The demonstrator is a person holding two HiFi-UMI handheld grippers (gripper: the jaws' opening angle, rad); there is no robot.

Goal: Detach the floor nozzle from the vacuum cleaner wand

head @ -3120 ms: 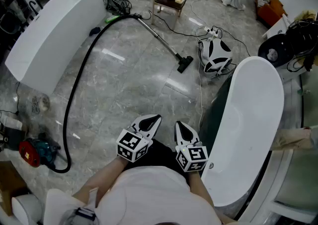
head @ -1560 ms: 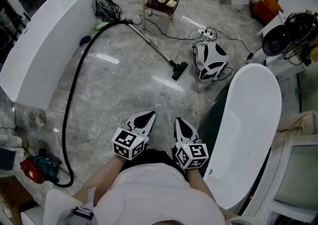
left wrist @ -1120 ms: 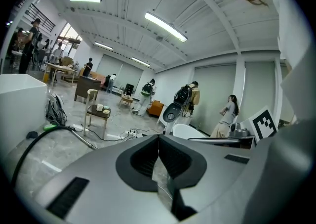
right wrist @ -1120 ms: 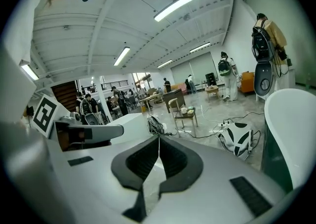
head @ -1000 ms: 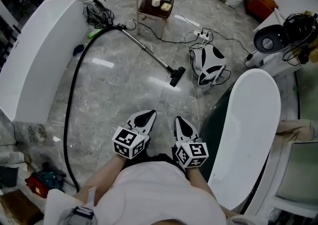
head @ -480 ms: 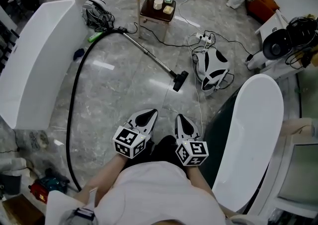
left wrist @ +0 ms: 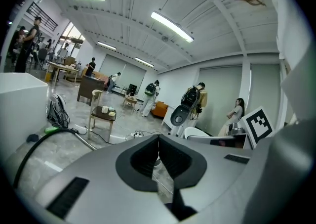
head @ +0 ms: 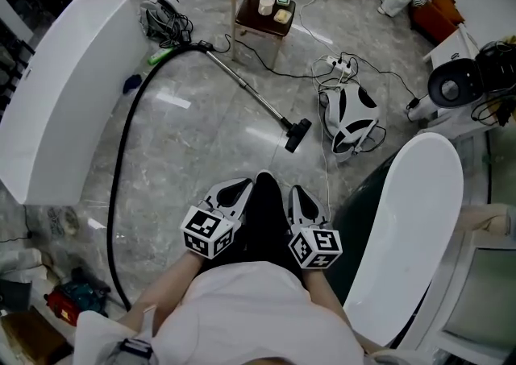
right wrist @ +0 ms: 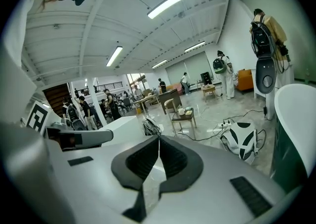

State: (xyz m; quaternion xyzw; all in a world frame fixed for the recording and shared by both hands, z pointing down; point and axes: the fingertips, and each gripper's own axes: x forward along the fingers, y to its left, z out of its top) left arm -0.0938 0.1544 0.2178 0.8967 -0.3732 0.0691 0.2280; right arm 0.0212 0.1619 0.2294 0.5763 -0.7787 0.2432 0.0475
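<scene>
A black floor nozzle (head: 297,134) lies on the grey marble floor, joined to a thin metal wand (head: 251,93) that runs up-left to a black hose (head: 122,154). In the left gripper view the wand (left wrist: 85,141) shows at the left. My left gripper (head: 234,191) and right gripper (head: 299,198) are held close to my body, well short of the nozzle. Both are shut with nothing between their jaws. A dark leg shows between them.
A long white tub (head: 60,89) lies at the left and another white tub (head: 407,226) at the right. A small wooden stool (head: 263,15) with cups stands beyond the wand. A black-and-white backpack (head: 349,118), a power strip (head: 343,66) and cables lie right of the nozzle. Several people stand far off.
The view has shifted as I walk toward the vacuum; the nozzle sits slightly lower in the head view. A dark leg has come forward between the two grippers. Both grippers stay shut.
</scene>
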